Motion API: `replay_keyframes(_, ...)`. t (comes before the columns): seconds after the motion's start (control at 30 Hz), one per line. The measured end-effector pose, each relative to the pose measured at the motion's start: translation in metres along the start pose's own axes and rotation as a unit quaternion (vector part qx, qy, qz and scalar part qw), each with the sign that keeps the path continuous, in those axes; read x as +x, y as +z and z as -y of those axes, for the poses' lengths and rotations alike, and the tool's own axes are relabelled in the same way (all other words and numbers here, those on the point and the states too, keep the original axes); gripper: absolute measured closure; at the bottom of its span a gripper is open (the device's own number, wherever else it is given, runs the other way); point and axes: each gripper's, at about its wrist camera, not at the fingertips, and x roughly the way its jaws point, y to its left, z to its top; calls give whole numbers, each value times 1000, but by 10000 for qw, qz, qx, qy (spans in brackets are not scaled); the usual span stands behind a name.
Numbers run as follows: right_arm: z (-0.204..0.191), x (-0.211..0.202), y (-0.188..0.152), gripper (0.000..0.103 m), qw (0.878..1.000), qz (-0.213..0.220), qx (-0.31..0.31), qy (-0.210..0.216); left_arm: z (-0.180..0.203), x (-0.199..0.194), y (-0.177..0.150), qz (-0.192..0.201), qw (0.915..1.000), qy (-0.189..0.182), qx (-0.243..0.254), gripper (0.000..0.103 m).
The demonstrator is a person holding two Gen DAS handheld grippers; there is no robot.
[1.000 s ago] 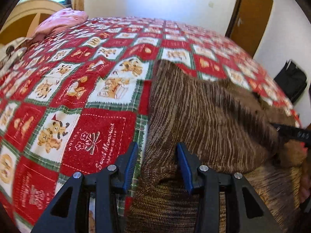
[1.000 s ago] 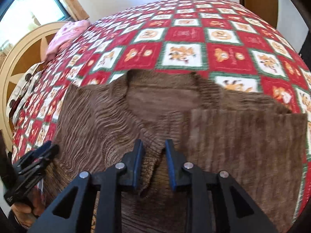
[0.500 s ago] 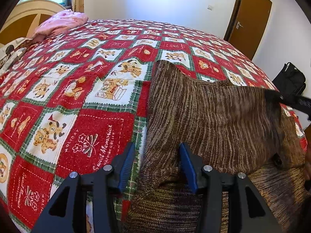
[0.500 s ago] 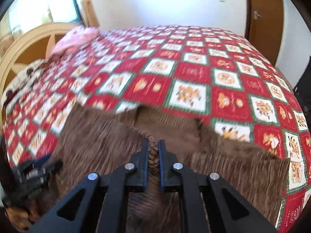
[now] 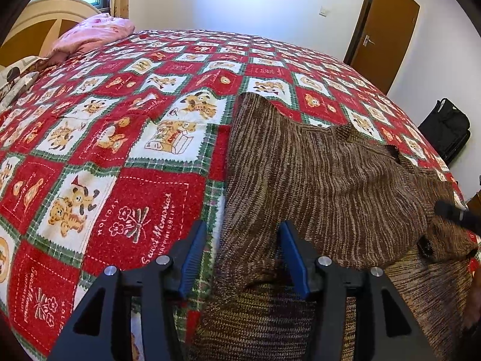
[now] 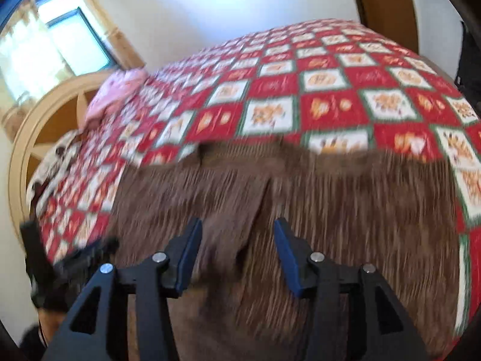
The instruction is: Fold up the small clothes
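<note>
A brown knitted sweater (image 5: 330, 180) lies on the red, white and green patchwork bedspread (image 5: 126, 180), one side folded over its middle. My left gripper (image 5: 242, 228) stands at the sweater's left edge; its jaws are opening, with the knit edge between them and the pads clear of it. In the blurred right wrist view, my right gripper (image 6: 237, 224) hovers over the sweater (image 6: 345, 210). Its jaws are opening and nothing is pinched between them. The right gripper's tip (image 5: 457, 213) shows at the right edge of the left wrist view. The left gripper (image 6: 84, 255) shows at the lower left of the right wrist view.
A pink pillow (image 5: 93, 33) and a patterned cloth (image 5: 15, 78) lie by the curved wooden headboard (image 5: 45, 21) at the far left. A brown door (image 5: 381, 30) and a black bag (image 5: 445, 129) are beyond the bed on the right.
The right gripper shut on a fold of the sweater near the collar, carried it, then let go and opened. The left jaws widened a little while that hand stayed in place.
</note>
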Motion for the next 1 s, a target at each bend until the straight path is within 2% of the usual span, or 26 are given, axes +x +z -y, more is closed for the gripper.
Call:
replay_keyframes(0.07, -9, 7, -12, 50, 9997, -156, -181, 64, 0, 0, 0, -1, 10000, -1, 0, 50)
replay_keyframes(0.1, -14, 11, -17, 57, 9993, -227, -282, 79, -1, 0, 0, -1, 10000, -17, -12, 50)
replay_keyframes(0.13, -20, 17, -19, 69, 9985, -320, -420, 113, -1, 0, 0, -2, 10000, -25, -23, 50)
replay_keyframes(0.23, -36, 30, -24, 85, 9952, -553, -789, 186, -2, 0, 0, -8, 9999, -95, -82, 50)
replay_keyframes(0.3, -41, 32, -21, 90, 9939, -662, -859, 180, -1, 0, 0, -8, 9999, -82, -69, 50)
replay_keyframes(0.4, -39, 24, -18, 90, 9929, -896, -751, 242, -3, 0, 0, -8, 9999, -102, -88, 50)
replay_keyframes(0.5, -24, 3, -12, 90, 9930, -949, -106, 693, -2, 0, 0, -10, 9999, -113, -98, 50)
replay_keyframes(0.57, -21, -6, -10, 87, 9961, -808, -128, 336, -2, 1, 0, -7, 9999, -94, -80, 49)
replay_keyframes(0.6, -22, -9, -10, 84, 9971, -646, -387, -66, -3, 0, 0, -5, 9999, -100, -83, 49)
replay_keyframes(0.67, -22, -7, -12, 65, 9972, -470, -540, -199, -3, 1, 0, -4, 9999, -119, -108, 49)
replay_keyframes(0.7, -18, -3, -13, 47, 9977, -437, -492, -131, -2, 1, 0, -6, 9998, -133, -120, 49)
replay_keyframes(0.73, -15, 2, -13, 46, 9983, -402, -404, -85, -3, 1, 0, -6, 9998, -139, -124, 49)
replay_keyframes(0.9, -16, 33, -15, 48, 9972, -509, -545, 100, -2, 1, 0, -6, 9998, -134, -121, 49)
replay_keyframes(0.97, -27, 32, -18, 60, 9948, -392, -932, -111, -3, 1, 0, -7, 9999, -126, -115, 49)
replay_keyframes(1.0, -33, 33, -18, 76, 9923, -433, -1130, -253, -3, 1, 0, -7, 9999, -123, -113, 49)
